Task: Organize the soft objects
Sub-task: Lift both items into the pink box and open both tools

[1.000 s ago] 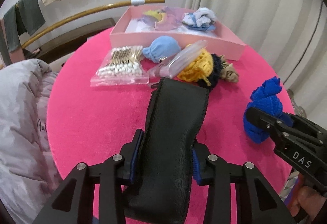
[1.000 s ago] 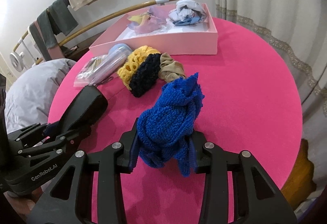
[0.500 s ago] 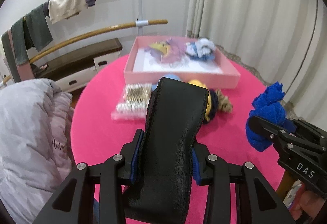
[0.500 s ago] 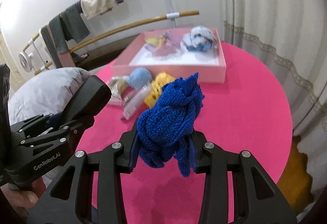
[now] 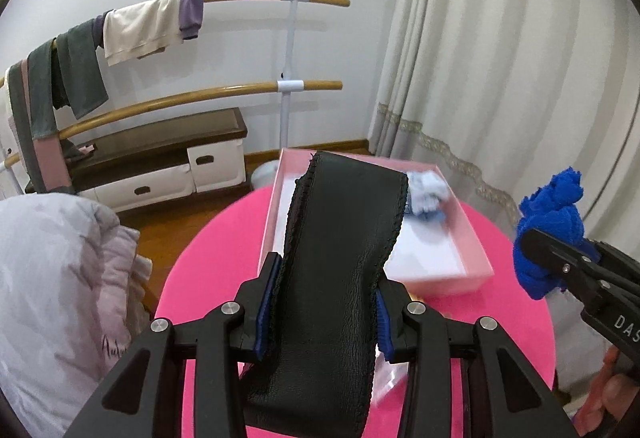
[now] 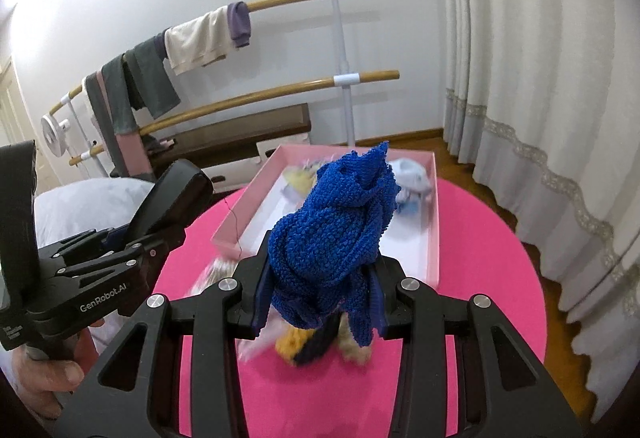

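Observation:
My left gripper is shut on a black leather-like pouch and holds it high above the round pink table. My right gripper is shut on a blue knitted cloth, also raised; it shows in the left wrist view too. The pink tray lies beyond both, with a white-blue cloth and a yellow item inside. The left gripper shows at the left of the right wrist view.
Yellow, dark and tan soft items lie blurred on the table below my right gripper. A grey quilt lies left of the table. A wooden rail rack with hung clothes stands behind, curtains at the right.
Both grippers have risen with their loads and moved toward the tray. The table items have dropped low and partly out of view; the tray now sits just beyond the fingers.

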The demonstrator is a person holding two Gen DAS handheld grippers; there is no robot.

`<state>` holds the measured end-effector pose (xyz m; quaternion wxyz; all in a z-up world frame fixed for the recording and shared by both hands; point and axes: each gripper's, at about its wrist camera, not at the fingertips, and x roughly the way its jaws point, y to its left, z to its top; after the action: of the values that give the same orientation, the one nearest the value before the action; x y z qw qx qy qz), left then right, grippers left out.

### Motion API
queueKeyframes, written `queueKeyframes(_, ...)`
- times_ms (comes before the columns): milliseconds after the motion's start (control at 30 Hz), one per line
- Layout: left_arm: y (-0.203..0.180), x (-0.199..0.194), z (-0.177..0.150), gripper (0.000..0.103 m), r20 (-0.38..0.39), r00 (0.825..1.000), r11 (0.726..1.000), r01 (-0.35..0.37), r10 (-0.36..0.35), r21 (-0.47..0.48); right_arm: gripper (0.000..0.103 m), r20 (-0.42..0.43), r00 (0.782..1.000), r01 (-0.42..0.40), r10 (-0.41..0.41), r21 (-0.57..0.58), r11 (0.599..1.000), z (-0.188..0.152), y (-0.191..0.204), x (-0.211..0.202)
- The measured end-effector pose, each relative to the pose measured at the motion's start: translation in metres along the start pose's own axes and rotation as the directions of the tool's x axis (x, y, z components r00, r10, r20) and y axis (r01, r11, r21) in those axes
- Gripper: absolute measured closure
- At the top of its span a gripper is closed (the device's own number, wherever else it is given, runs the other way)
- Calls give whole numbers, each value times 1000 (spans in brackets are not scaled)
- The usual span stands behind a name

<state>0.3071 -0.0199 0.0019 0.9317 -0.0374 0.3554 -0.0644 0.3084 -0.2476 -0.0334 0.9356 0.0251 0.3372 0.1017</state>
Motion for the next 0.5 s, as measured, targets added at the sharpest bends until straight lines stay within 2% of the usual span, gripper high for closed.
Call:
queueKeyframes(167, 0, 41, 31, 66, -10, 1000, 1000, -4, 4, -17, 67, -29, 1000, -5, 5, 4, 1000, 28, -9, 34)
queueKeyframes(500, 6, 130, 91, 65, -65, 998, 998, 21, -25, -57, 66, -104, 994, -13, 13, 2, 1000, 52, -21, 97)
